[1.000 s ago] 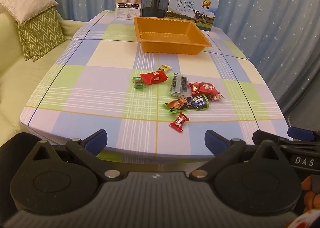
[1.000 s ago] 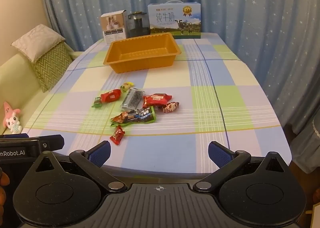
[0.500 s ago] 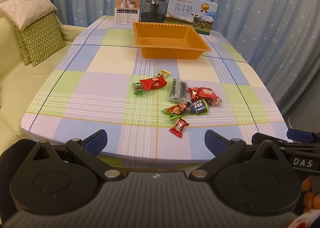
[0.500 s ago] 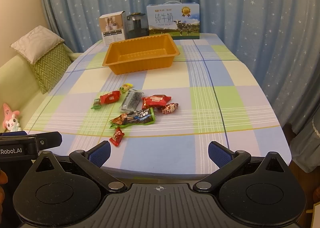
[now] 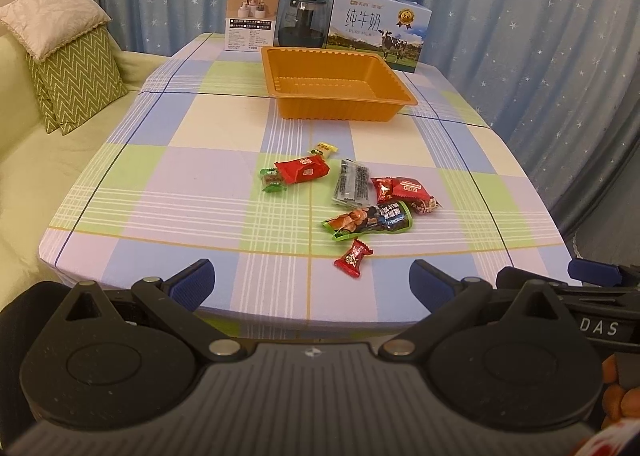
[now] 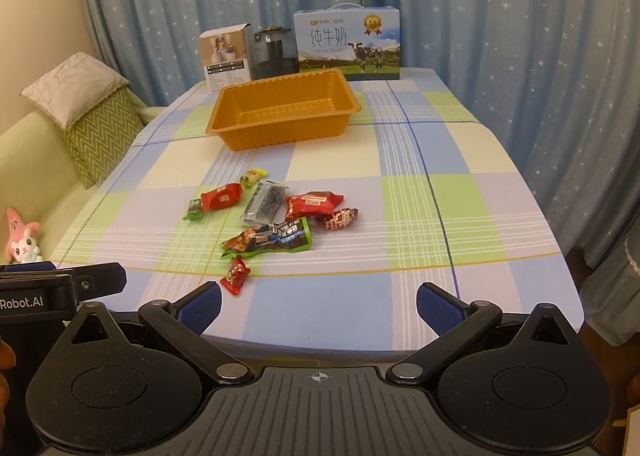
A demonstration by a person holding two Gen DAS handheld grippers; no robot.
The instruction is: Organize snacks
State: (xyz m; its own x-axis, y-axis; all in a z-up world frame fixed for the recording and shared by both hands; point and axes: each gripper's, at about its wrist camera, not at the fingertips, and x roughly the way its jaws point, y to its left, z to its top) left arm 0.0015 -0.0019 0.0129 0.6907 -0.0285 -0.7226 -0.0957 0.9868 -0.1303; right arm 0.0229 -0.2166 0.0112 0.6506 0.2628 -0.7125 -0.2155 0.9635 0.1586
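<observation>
Both grippers hung at the near edge of the bench (image 5: 168, 160), nothing in either: the left gripper (image 5: 311, 283) and the right gripper (image 6: 318, 306) each had their jaws spread wide, blue pads well apart. The snacks lay loose in a cluster on the checked cloth, mid-bench, and the orange tray (image 5: 340, 106) stood empty beyond them, in front of the milk carton box (image 6: 347, 44).

The step in hand looked like the first pick. The small red candy (image 5: 353, 258) was the nearest piece (and lay apart from the rest), so it seemed the sensible start. To take it well, I judged the jaws should come down straddling its narrow body rather than its twisted ends, close gently, and lift clear before crossing to the tray. The green-edged snack packet (image 6: 272, 238) touched its neighbours, the red wrapped bar (image 6: 314, 203) among them, so it would want care not to drag them along.
</observation>
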